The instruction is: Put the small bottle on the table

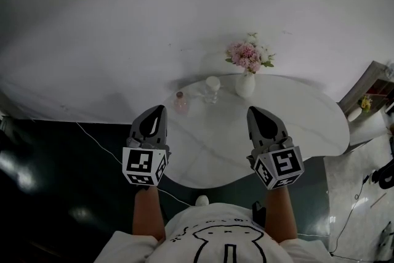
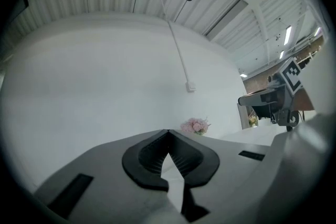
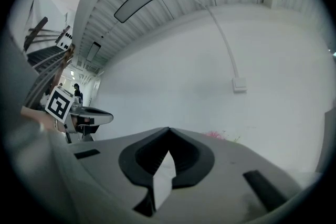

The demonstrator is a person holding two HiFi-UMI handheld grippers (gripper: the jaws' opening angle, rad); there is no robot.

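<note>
Small bottle [image 1: 180, 101], seemingly pink, upright on the table [image 1: 295, 126] beside a jar [image 1: 212, 89], your left tool [image 1: 157, 110] and right tool [image 1: 255, 111] both clenched, empty

White veined table [image 1: 308, 114] — pink small bottle [image 1: 180, 101], pink flowers [image 1: 246, 53], white vase [image 1: 245, 85].

Glossy white veined table [image 1: 301, 117], translucent pink small bottle [image 1: 180, 102], smooth white vase [image 1: 244, 85], shiny dark floor [image 1: 43, 178]
</note>
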